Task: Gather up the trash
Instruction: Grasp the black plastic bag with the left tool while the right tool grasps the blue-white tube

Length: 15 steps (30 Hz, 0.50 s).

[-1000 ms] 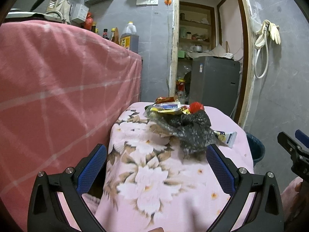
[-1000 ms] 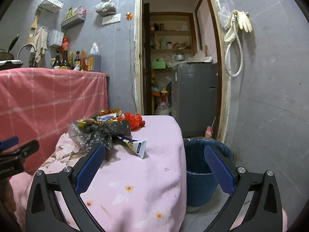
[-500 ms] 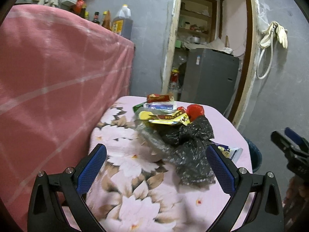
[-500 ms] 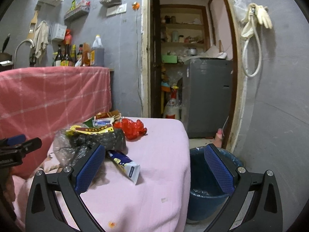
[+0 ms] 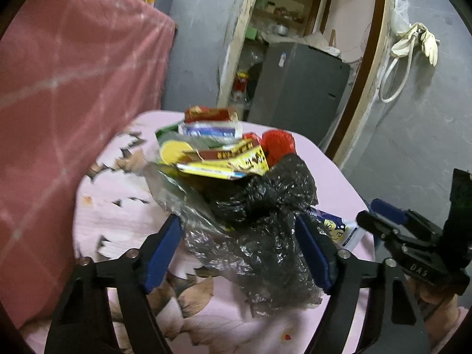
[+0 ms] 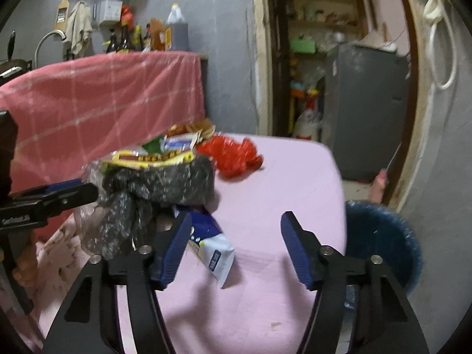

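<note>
A pile of trash lies on the pink floral tablecloth: a crumpled black plastic bag, clear plastic, yellow-red wrappers, a red plastic wad and a white-blue tube. My left gripper straddles the black bag. Its jaws are closing, with a pad at each flank of the bag and no visible squeeze. My right gripper is closing too. The tube lies between its jaws, close to the left finger, with a gap to the right one. Each gripper shows at the edge of the other's view.
A dark blue bin stands on the floor right of the table. A counter draped in pink checked cloth rises on the left, with bottles on it. Behind the table, a doorway opens onto a grey cabinet.
Both grippers moved forward to the trash pile and tilted down. Their jaws have narrowed. The black bag now sits between the left jaws and the tube between the right ones.
</note>
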{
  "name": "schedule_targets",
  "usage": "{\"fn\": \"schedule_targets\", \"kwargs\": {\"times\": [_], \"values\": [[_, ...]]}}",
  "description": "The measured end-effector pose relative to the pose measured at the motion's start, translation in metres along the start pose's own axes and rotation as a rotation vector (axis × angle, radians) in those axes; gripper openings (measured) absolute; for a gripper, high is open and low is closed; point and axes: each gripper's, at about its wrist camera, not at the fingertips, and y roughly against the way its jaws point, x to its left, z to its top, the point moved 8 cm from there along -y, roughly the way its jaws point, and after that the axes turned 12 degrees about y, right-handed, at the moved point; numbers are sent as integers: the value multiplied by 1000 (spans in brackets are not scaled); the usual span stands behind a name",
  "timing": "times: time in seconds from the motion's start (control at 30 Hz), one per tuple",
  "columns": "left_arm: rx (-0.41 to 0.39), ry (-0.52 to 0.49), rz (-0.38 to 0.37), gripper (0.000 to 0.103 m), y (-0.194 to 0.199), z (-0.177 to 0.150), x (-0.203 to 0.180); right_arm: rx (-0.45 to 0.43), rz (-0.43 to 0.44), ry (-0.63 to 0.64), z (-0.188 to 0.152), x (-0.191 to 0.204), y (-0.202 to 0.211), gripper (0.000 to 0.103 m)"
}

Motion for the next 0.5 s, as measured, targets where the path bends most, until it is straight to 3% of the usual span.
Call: {"fn": "schedule_targets", "kwargs": {"times": [0.13,0.43,0.5], "values": [[35,23,-12,63,-8,-1,3,36,62,3,-7,5,-11,58],[107,122,-61,19,-12,-6,8,94,112,40,-12,18,-32,58],[123,139,-69,9,-13,-8,9,103,114,45,-12,20,-35,50]]}}
